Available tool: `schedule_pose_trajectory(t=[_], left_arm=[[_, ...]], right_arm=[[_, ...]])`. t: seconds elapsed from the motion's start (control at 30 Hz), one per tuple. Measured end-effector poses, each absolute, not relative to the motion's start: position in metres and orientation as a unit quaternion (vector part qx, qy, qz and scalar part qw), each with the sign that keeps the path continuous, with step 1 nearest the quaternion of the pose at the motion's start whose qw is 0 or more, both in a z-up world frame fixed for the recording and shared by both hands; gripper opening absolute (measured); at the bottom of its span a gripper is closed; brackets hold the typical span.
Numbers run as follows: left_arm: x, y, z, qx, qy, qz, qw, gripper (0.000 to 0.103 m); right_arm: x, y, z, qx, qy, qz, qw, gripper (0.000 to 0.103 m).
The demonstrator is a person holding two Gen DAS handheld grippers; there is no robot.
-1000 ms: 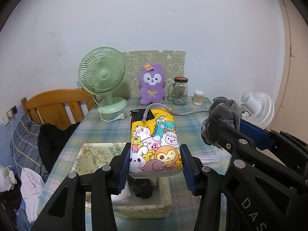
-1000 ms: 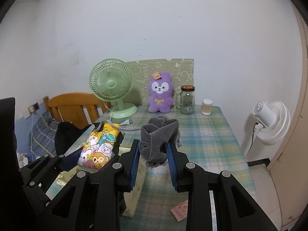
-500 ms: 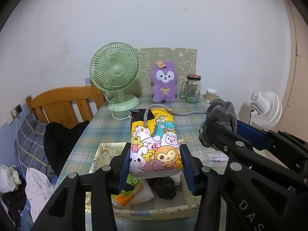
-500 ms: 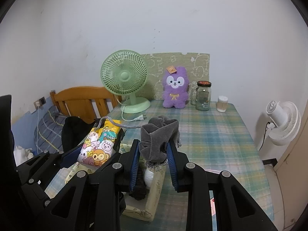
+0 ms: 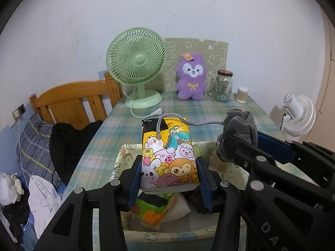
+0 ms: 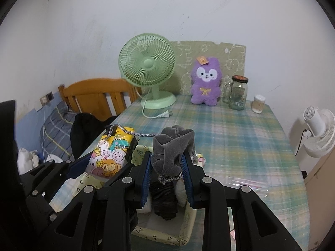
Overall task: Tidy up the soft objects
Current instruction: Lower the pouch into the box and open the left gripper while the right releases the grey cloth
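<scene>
My left gripper is shut on a yellow cartoon-animal pouch and holds it above the cream fabric basket. A grey braided cord runs from the pouch to a grey velvet scrunchie. My right gripper is shut on that scrunchie, over the same basket. The pouch also shows in the right wrist view. Inside the basket lie a green-orange packet, white soft items and a dark cloth. A purple plush sits at the table's back.
A green desk fan with its loose cord and plug, a glass jar and a small cotton-swab tub stand at the back of the checked table. A wooden chair with dark clothing is left. A white fan is right.
Both grippers have moved back toward the near end of the table with their objects. More of the basket and its contents shows beneath them. Both grips are unchanged.
</scene>
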State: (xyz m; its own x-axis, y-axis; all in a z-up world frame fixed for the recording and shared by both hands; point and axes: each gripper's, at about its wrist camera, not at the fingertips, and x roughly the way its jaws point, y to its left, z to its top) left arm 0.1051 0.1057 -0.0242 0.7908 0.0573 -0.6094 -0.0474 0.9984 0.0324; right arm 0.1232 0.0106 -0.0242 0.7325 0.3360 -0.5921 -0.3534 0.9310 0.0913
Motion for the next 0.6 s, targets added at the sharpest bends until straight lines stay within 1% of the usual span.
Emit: schedule_pose_trajectory(t=[0.33,0.47,0.6], left_arm=[[0.119,0.122,-0.049,0.007,0.352,0.034,0.935,0.054],[0.123,0.126,-0.057,0.003,0.367,0.036,0.93,0.066],[0.122,0.13,-0.063,0.002,0.374,0.038,0.926,0.073]], right_arm=[[0.138,0.028,-0.048,-0.025,0.349,0.199,0.916,0.031],[0.144,0.033,-0.058,-0.022,0.366,0.206,0.908,0.031],[0.146,0.037,-0.065,-0.022,0.376,0.212,0.902,0.031]])
